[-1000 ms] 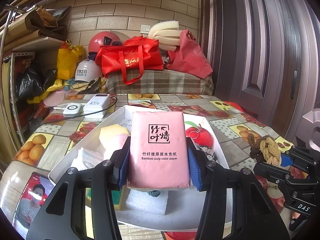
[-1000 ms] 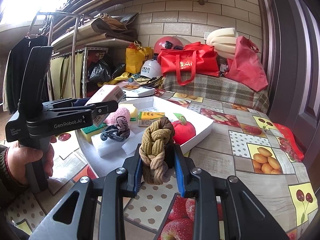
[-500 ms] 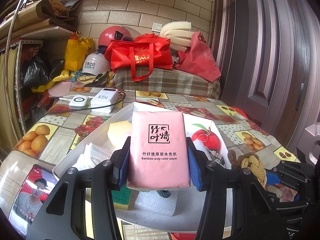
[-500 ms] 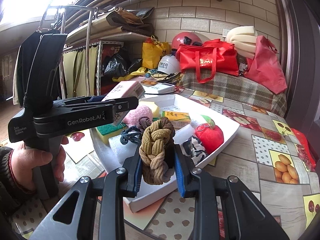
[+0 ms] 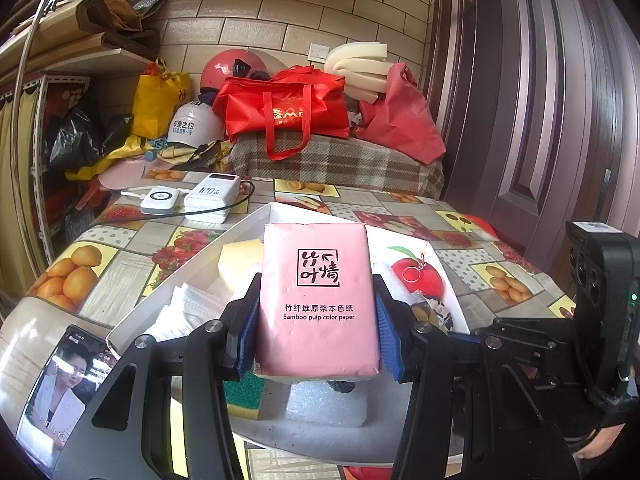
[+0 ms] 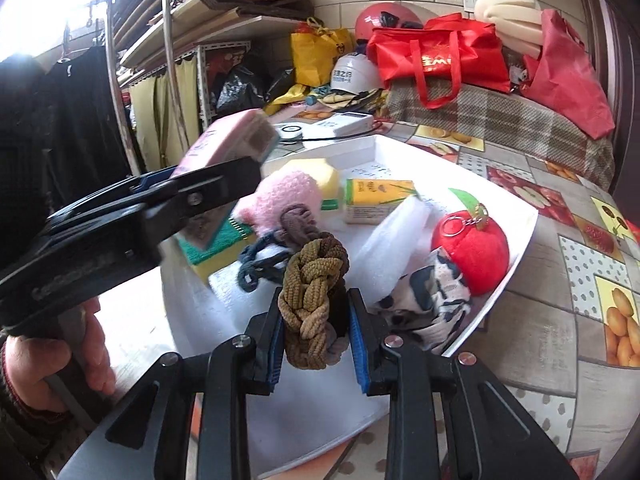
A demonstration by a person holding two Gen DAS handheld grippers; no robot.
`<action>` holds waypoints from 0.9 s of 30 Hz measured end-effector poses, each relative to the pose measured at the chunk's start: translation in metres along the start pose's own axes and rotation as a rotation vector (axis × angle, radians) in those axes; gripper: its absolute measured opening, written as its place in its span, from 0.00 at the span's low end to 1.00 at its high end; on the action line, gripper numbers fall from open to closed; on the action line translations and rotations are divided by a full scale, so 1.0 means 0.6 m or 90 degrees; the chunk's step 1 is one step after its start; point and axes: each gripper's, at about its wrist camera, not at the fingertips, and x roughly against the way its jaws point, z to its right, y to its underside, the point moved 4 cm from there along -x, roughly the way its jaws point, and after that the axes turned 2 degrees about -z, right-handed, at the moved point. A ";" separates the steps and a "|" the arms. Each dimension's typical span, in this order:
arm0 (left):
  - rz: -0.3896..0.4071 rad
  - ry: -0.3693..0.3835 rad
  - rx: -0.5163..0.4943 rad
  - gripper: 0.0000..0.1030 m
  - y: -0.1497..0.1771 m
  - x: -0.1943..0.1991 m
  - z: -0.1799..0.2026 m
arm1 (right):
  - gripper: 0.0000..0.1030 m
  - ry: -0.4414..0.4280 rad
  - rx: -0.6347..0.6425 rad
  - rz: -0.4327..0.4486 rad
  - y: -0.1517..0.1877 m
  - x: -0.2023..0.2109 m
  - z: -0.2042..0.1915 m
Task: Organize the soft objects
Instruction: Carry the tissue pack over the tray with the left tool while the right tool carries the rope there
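Hovering over the white tray [image 6: 524, 240], left tongs [image 5: 318, 332] clamp pink tissue pack [image 5: 320, 300]; right tongs [image 6: 316, 340] pinch braided scrunchie [image 6: 312, 292].

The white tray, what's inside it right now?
The white tray holds a red plush apple, pink knit piece, yellow tissue pack, green-yellow sponge, foam block and patterned cloth; whatever lies beneath them is covered.

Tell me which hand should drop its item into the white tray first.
Right, probably. Its fingers hold the braided hair tie low over bare white tray floor, while the left gripper holds the pink tissue pack above crowded items.
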 end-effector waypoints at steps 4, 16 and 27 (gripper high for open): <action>-0.002 -0.001 0.005 0.48 0.000 -0.001 -0.003 | 0.27 0.049 -0.060 0.015 -0.017 -0.011 0.051; -0.002 -0.068 -0.027 0.48 -0.029 -0.062 0.014 | 0.27 0.045 -0.041 0.063 -0.024 0.011 0.040; 0.015 -0.154 -0.035 1.00 -0.031 -0.064 0.004 | 0.72 0.072 0.004 0.090 -0.028 0.019 0.019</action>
